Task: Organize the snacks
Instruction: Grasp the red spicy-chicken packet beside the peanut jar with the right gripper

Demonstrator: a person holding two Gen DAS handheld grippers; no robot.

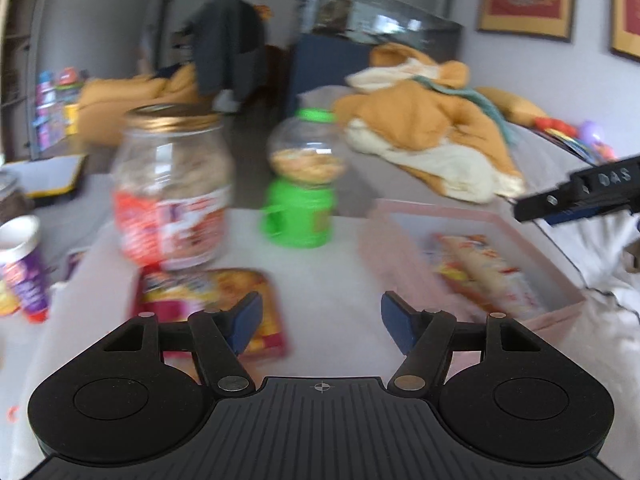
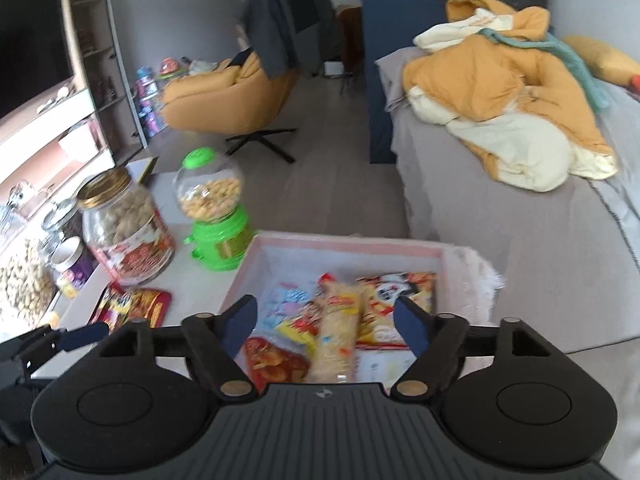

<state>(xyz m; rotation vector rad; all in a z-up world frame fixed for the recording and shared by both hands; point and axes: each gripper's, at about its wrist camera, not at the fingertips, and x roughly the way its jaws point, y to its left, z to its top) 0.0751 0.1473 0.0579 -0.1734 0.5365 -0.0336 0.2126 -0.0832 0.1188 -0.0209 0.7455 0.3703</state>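
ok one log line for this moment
left gripper: open, empty, by red packet | right gripper: open, empty, over pink box | box: several packets

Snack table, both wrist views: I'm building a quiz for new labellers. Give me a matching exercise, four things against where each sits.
Things:
1. long pale noodle packet
2. red snack packet
3. green dispenser
4. gold-lidded jar

Places:
A. flat on the table, left of the pink box
B. standing just beyond the box's far-left corner
C. lying inside the box
D. standing behind the red packet, left of the dispenser

Pairs: 1-C, 2-A, 3-B, 4-D
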